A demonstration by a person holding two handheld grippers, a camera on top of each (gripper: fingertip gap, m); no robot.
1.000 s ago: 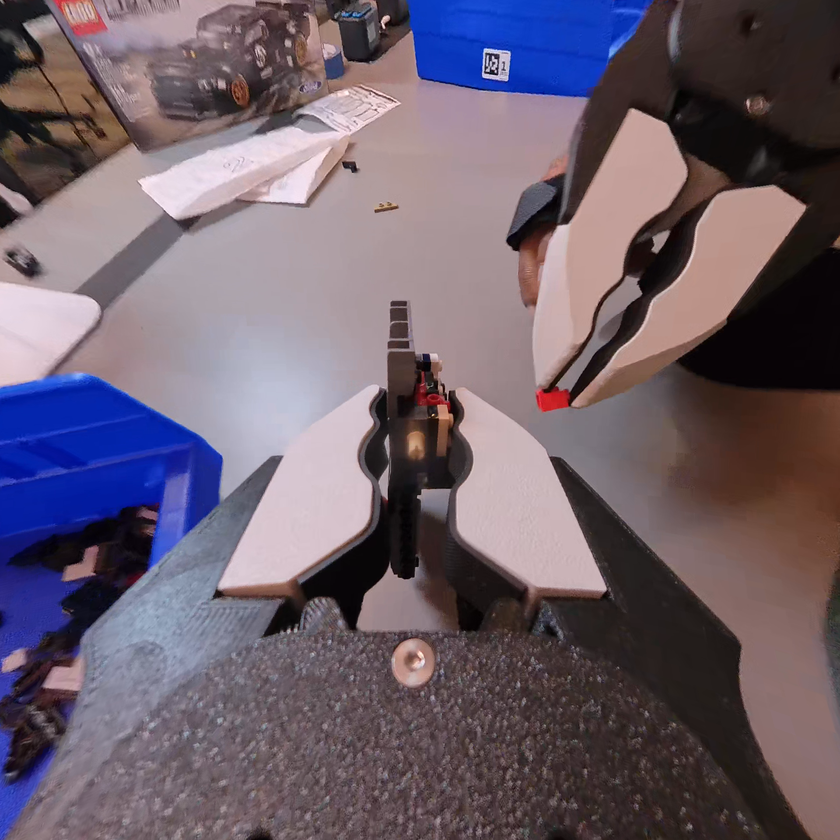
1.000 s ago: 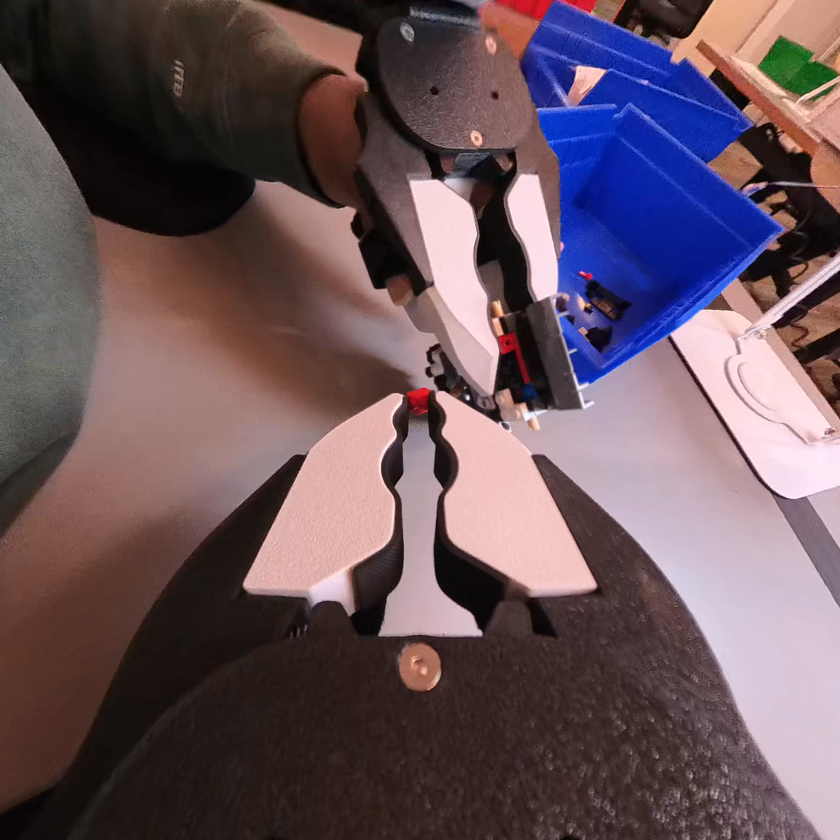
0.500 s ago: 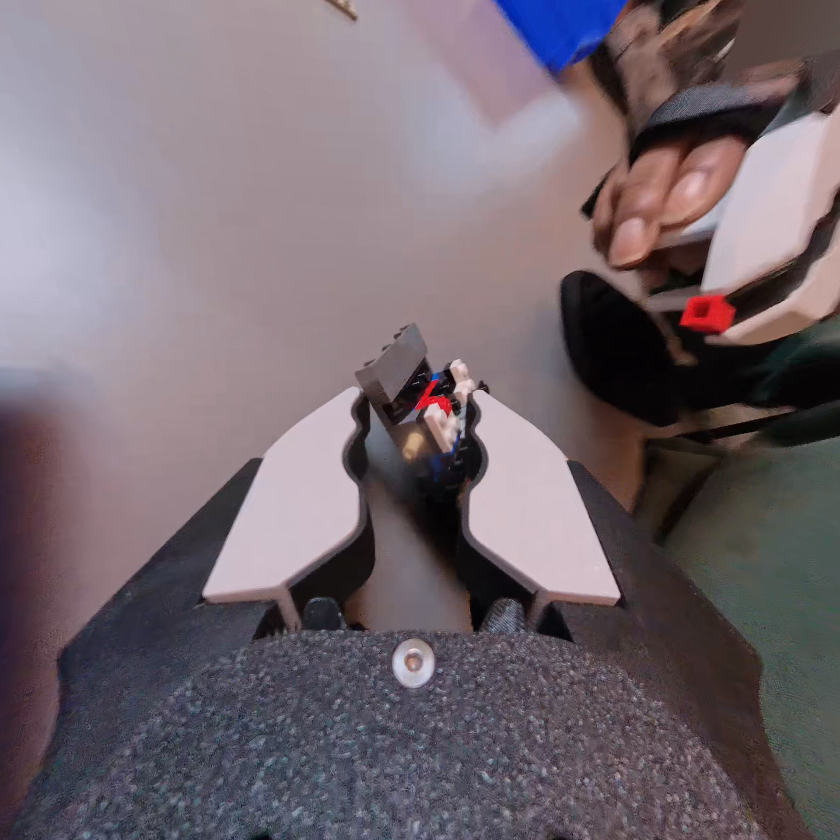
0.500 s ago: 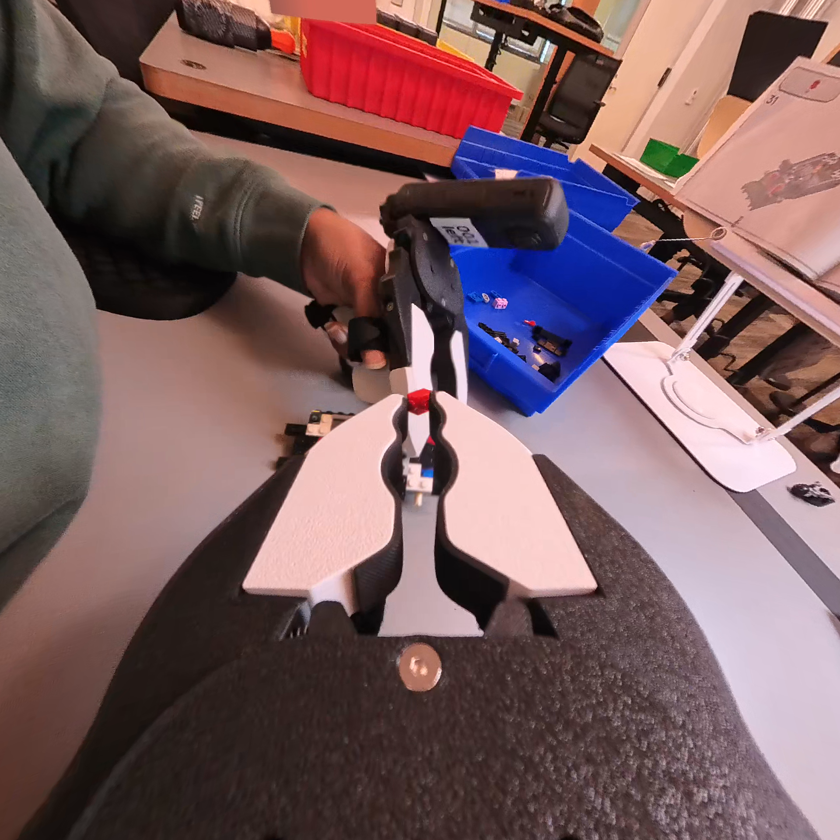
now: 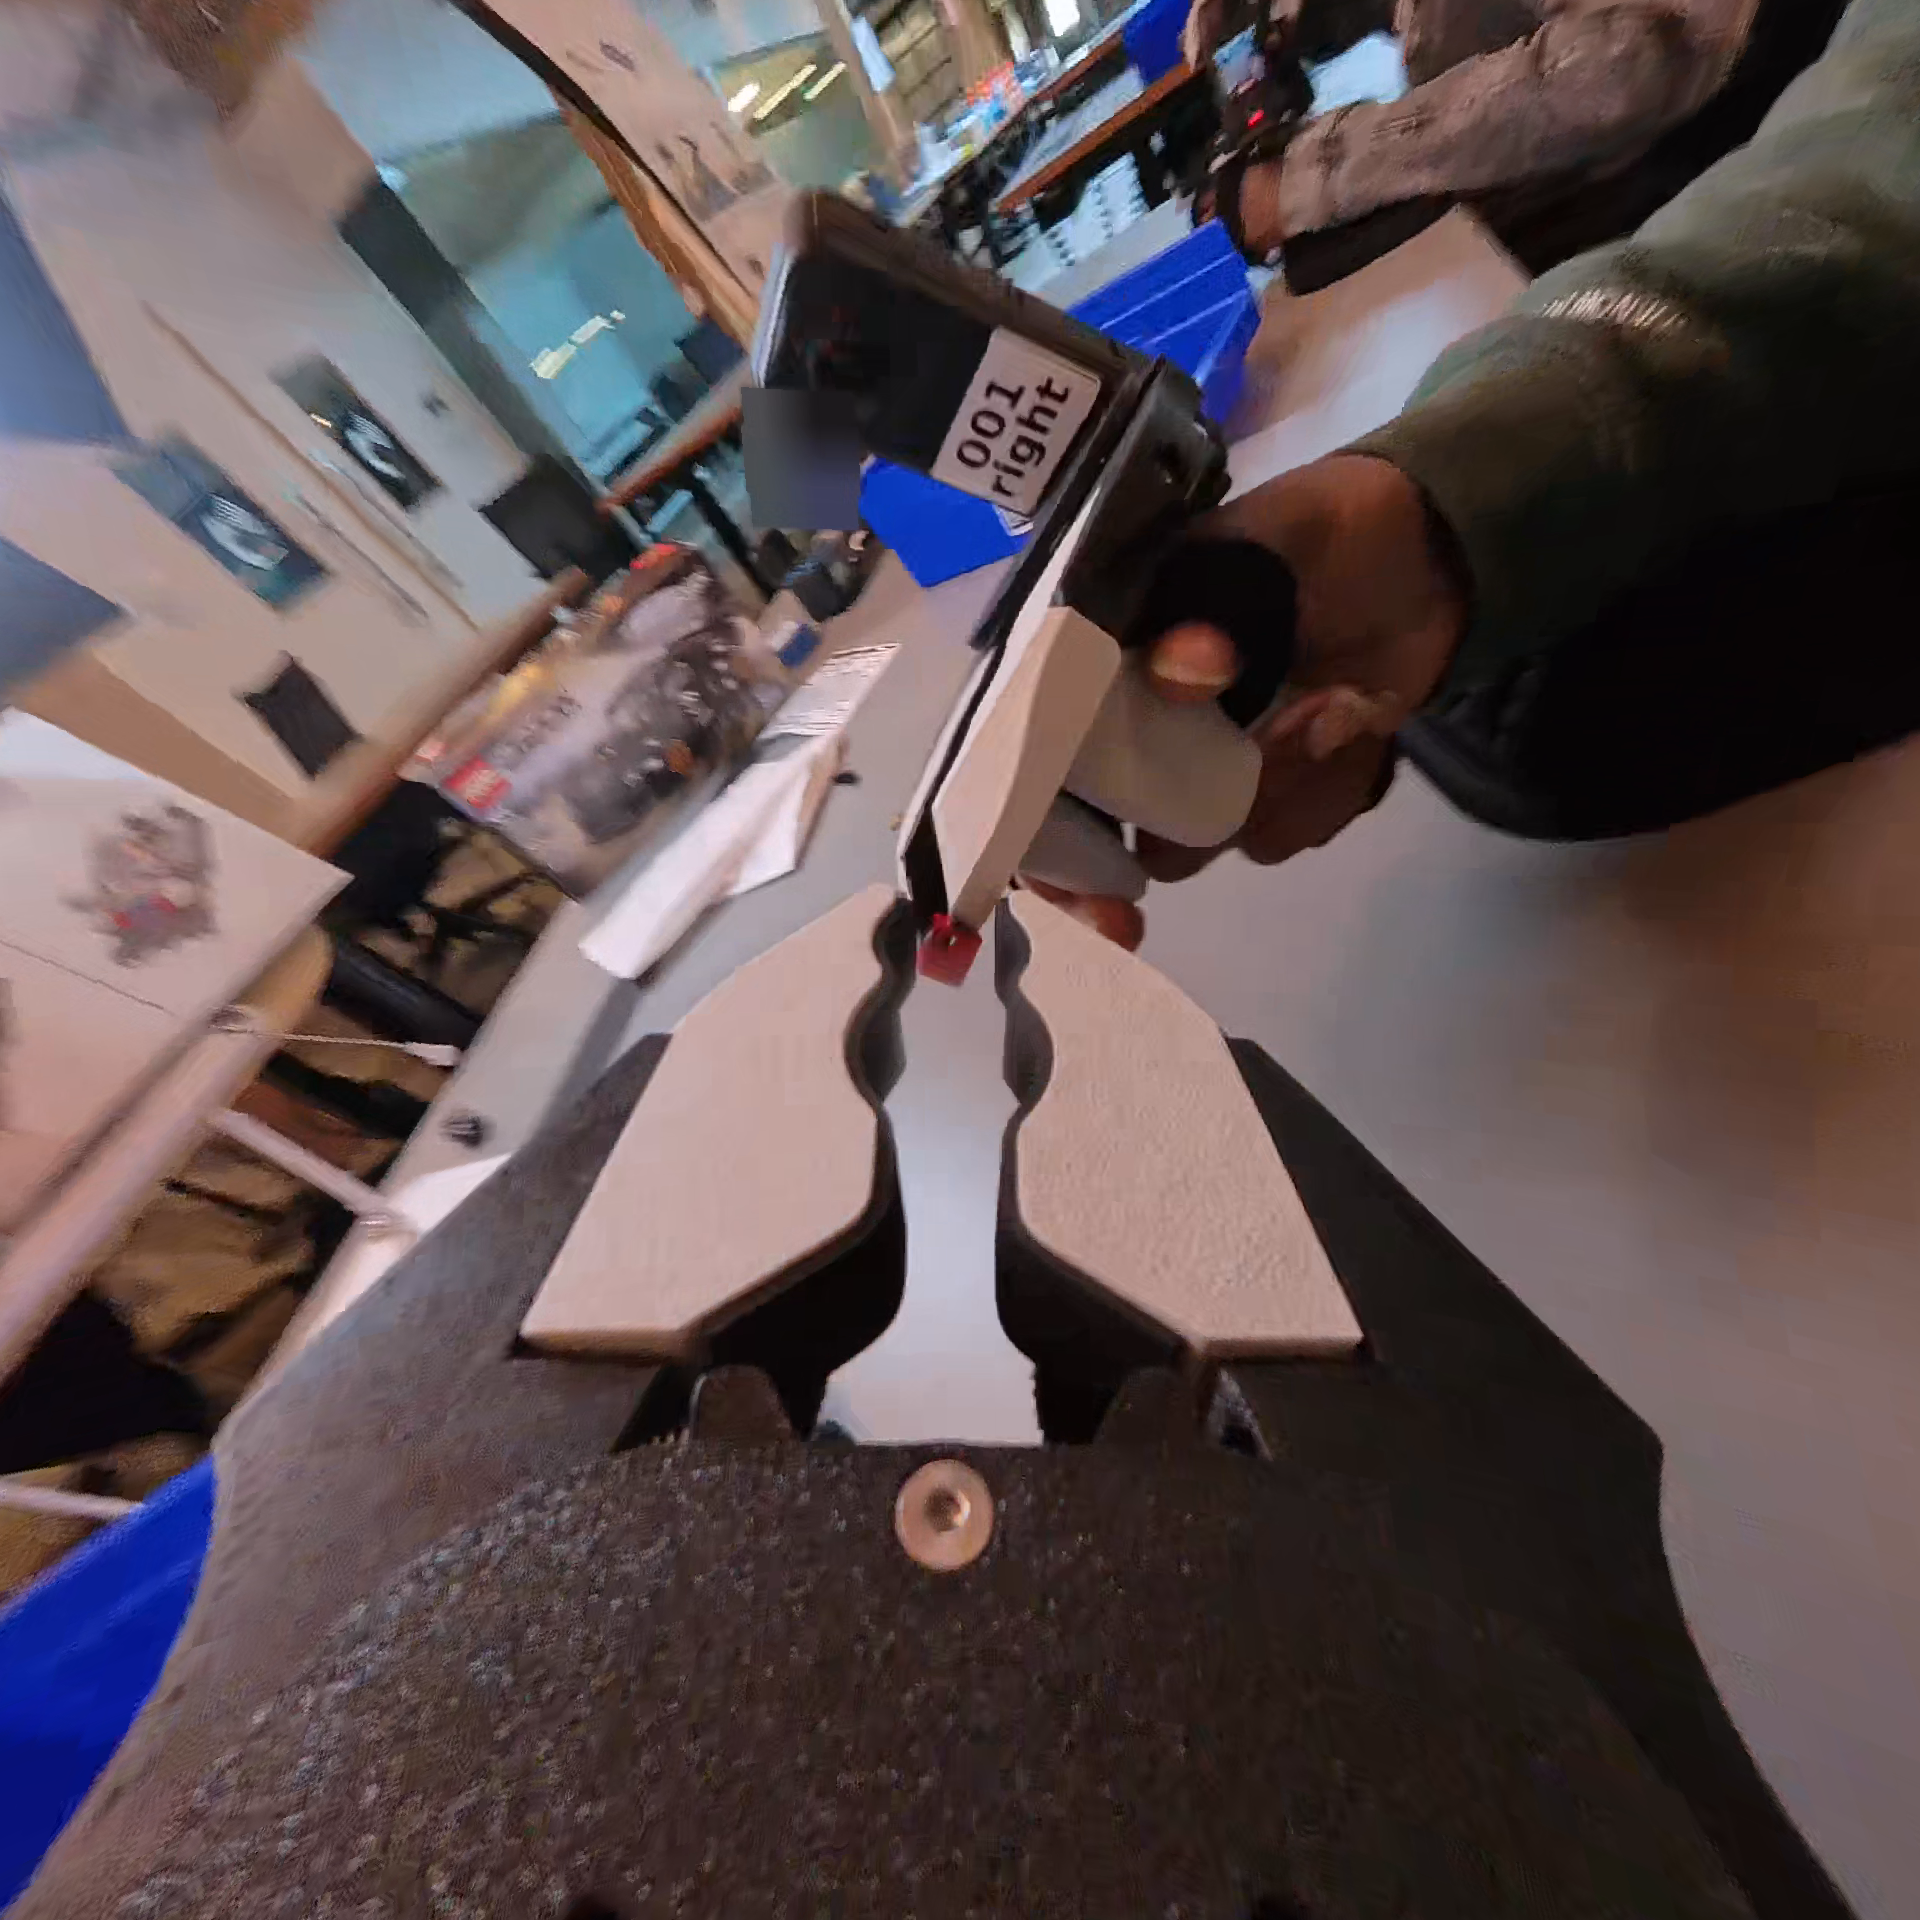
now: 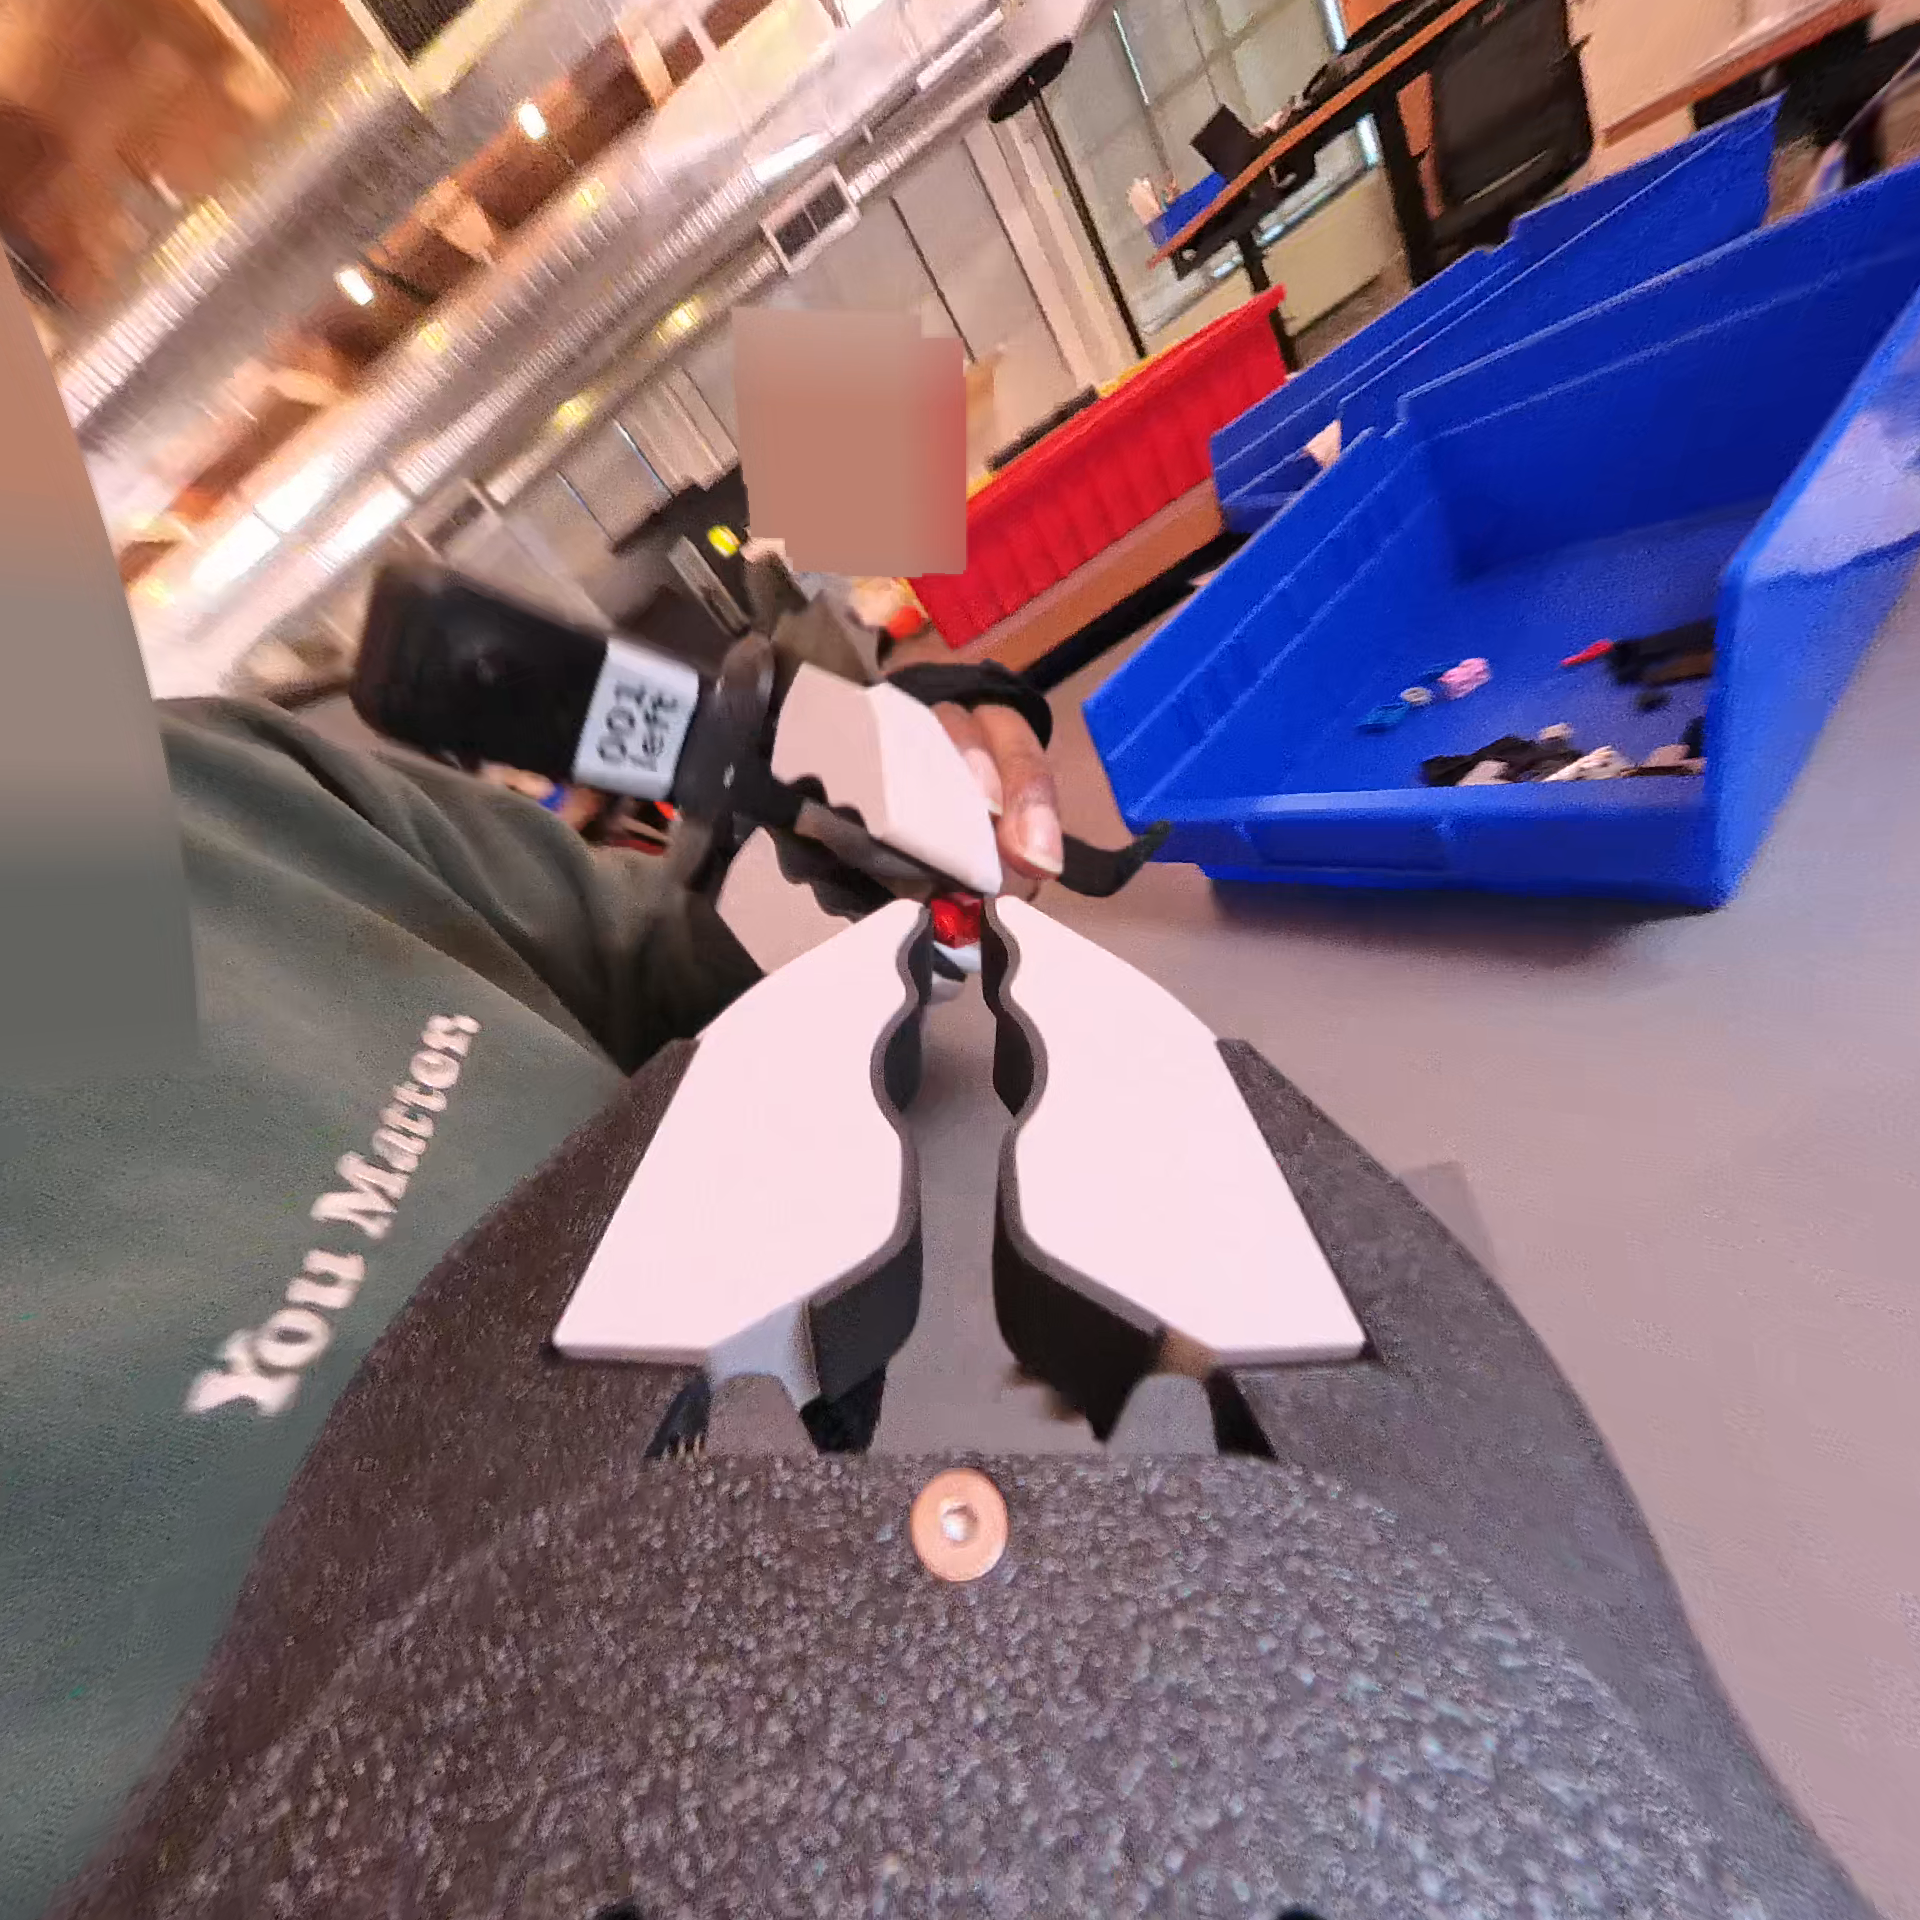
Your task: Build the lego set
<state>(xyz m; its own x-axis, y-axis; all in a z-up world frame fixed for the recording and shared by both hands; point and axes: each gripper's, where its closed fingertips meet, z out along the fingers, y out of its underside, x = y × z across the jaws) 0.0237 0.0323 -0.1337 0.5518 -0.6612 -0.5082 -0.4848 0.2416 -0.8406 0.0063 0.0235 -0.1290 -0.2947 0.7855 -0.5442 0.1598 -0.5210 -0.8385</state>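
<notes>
While the right claw (image 6: 956,914) pinches a small red brick (image 6: 956,921) at the very tips of its fingers, the left claw (image 5: 948,912) stands a little open with nothing between its pads that I can see; bare grey table (image 6: 1558,1091) shows through the gap. The two claws meet nose to nose just above the table, and the red brick hangs right in the mouth of the left one, between its tips. I cannot tell whether it touches them. Something small and pale (image 6: 951,971) sits just under the brick, too blurred to name.

Both claws have flat, matte white finger plates with wavy inner edges, set in grainy black plastic bodies. The brick is glossy, square and hard-edged. The table is smooth and dull grey. To the right stands a blue bin (image 6: 1455,842) of shiny moulded plastic, with a scatter of tiny dark and pale pieces (image 6: 1538,764) on its floor. Farther off lie a printed cardboard box (image 5: 623,748) and crumpled white paper bags (image 5: 727,831)
</notes>
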